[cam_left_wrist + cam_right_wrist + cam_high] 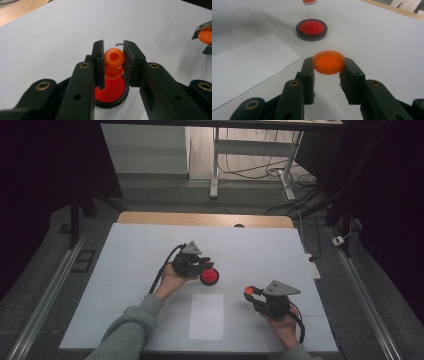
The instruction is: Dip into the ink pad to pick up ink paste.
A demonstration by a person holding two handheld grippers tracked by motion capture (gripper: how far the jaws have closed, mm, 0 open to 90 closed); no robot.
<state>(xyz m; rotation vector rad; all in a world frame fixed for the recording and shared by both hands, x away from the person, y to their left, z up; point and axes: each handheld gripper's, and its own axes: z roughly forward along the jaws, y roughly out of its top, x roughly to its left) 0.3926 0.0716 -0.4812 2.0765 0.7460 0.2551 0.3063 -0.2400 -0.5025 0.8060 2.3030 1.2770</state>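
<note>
left tool (113, 60) is clenching orange stamp knob (114, 58) over red ink pad (111, 91). right tool (328, 67) is grasping orange lid (328, 62) by rim. both seeming light, hard, slippery plastic; gripping sides looking best.

A lab or test room set up for recording: a table (150, 270) under a plain white cover stands beyond the fingers, metal rails (47, 295) run along both sides, loose cables (260, 170) and a power strip (313, 267) lie on the grey floor (165, 195), and black curtains (45, 165) close it in.
</note>
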